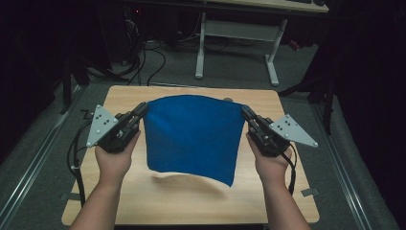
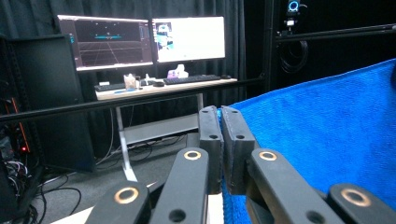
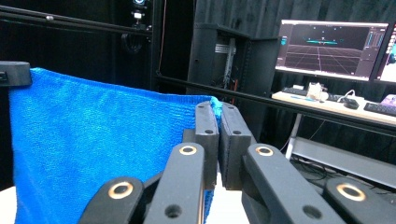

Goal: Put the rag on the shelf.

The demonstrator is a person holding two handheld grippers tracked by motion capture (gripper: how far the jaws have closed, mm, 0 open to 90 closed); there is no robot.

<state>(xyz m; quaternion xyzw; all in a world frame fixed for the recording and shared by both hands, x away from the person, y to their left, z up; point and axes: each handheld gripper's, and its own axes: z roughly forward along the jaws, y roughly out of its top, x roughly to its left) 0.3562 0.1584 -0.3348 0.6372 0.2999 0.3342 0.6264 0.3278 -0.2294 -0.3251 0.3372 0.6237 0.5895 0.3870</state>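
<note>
Black jaws of the left gripper point(image 2: 220, 112) stand pressed together on one top corner of the blue microfibre cloth point(image 2: 322, 135), and in the right gripper view the right gripper point(image 3: 215, 108) is clamped the same way on the other top corner, a tuft of blue showing between its pads. From above, the cloth point(image 1: 194, 136) hangs spread between the two grippers, the left gripper point(image 1: 142, 109) at one end of its upper edge and the right gripper point(image 1: 246, 112) at the other, clear of the wooden table point(image 1: 143, 196) below, where it casts a shadow. Its top edge runs from one tool to the other, bowed slightly upward in the middle; the sheet drops from that edge toward the person's side, and its lower corner under the right gripper hangs lower than the one under the left. The cloth looks nearly square, so no long axis is clear. To do this step well, I judge, both hands should keep level with each other and hold the top edge lightly taut, so the cloth stays flat and unwrinkled, and neither grip should loosen, since only a small bite of fabric sits in each pair of jaws.
</note>
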